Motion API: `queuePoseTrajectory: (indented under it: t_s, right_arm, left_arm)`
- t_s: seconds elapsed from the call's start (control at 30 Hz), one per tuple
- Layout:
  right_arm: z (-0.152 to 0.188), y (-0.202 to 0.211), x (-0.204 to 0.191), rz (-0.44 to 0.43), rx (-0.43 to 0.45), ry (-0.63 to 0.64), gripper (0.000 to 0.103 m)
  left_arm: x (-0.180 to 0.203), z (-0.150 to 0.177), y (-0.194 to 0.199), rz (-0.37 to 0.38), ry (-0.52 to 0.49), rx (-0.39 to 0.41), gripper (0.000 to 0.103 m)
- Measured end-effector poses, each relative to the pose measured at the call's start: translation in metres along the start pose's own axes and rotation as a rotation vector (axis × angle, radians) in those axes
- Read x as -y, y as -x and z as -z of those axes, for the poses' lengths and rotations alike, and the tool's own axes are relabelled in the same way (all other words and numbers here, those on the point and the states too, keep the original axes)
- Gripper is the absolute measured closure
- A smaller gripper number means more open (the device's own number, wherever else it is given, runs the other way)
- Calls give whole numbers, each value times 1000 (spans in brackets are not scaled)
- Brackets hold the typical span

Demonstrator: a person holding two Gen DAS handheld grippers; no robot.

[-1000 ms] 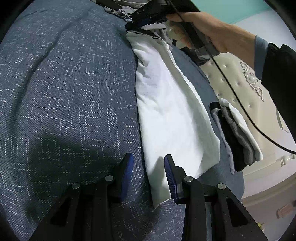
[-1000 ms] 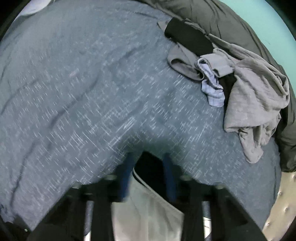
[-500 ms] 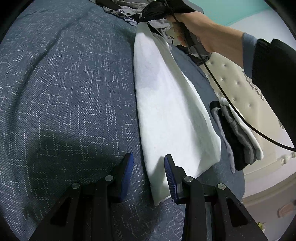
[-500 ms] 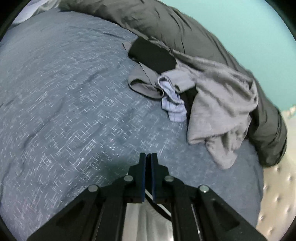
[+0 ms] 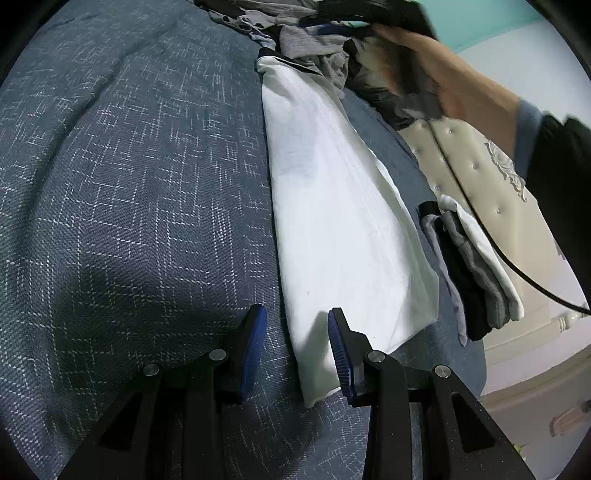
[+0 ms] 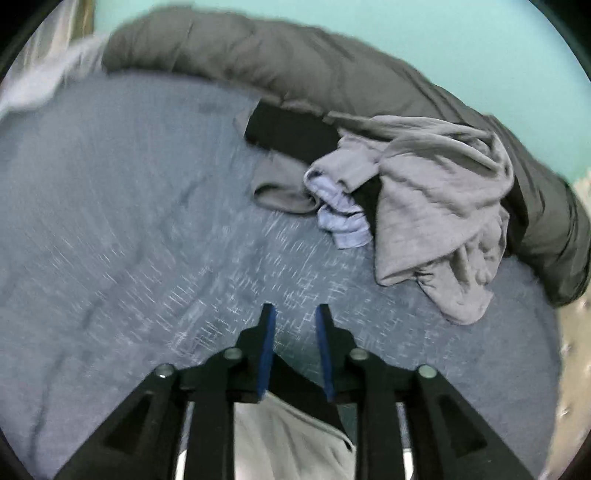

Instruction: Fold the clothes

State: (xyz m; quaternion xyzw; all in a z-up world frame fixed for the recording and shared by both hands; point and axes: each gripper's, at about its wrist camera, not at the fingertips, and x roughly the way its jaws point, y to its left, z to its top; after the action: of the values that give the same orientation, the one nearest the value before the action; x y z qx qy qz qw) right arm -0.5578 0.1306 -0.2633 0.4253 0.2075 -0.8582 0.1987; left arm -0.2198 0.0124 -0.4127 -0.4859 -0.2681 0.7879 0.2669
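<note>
lying folded lengthwise on the bed (image 5: 129, 184), white garment (image 5: 343, 221) just let go by the right gripper (image 6: 293, 314), jaws having just opened, left gripper (image 5: 295, 321) waiting open beside the hem; likely needing a crosswise fold next.

The bedspread (image 5: 129, 184) is slate blue with a fine white crosshatch weave. On it lies a white shirt (image 5: 340, 206) with a dark navy trim at its far end. Just right of the shirt sits a stack (image 5: 476, 269) in black, grey and white. Beyond the shirt's far end, the pile (image 6: 436, 206) is mostly light grey, with a pale blue piece (image 6: 343, 221) and a black one (image 6: 291, 136). Behind the pile a duvet (image 6: 295, 55) is dark grey against a mint-green wall (image 6: 461, 33). The headboard (image 5: 476, 158) is tufted cream. Both claws are black with blue pads (image 5: 255, 350).
</note>
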Motion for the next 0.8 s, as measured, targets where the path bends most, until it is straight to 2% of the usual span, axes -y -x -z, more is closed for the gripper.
queuePoseTrajectory:
  t_s: [0.03, 0.17, 0.27, 0.37, 0.4, 0.47, 0.5, 0.53, 0.57, 0.8]
  right_arm:
    - [3, 4, 11, -13, -2, -23, 61]
    - [36, 7, 51, -56, -67, -121, 61]
    - [67, 6, 65, -107, -101, -192, 61]
    - [83, 0, 66, -157, -104, -227, 62]
    - [88, -2, 66, -175, -103, -237, 63]
    - [91, -6, 64, -210, -98, -228, 81]
    - [91, -8, 62, -222, -97, -220, 85]
    - [92, -10, 60, -219, -98, -207, 95]
    - [92, -12, 59, -200, -95, -207, 101]
    - [83, -20, 59, -28, -64, -222, 101]
  left_arm:
    - [-1, 0, 1, 1, 1, -1, 66]
    - [-1, -1, 1, -4, 2, -4, 66]
    - [0, -1, 1, -12, -1, -5, 66]
    - [2, 0, 1, -22, -7, -8, 66]
    - [2, -1, 0, -22, -8, -9, 66]
    - [3, -1, 0, -24, -10, -11, 66]
    - [3, -1, 0, -25, -11, -11, 66]
    - [4, -1, -1, -27, -13, -10, 66]
    - [5, -1, -2, -28, -14, -10, 66]
    - [7, 0, -3, -34, -16, -10, 66]
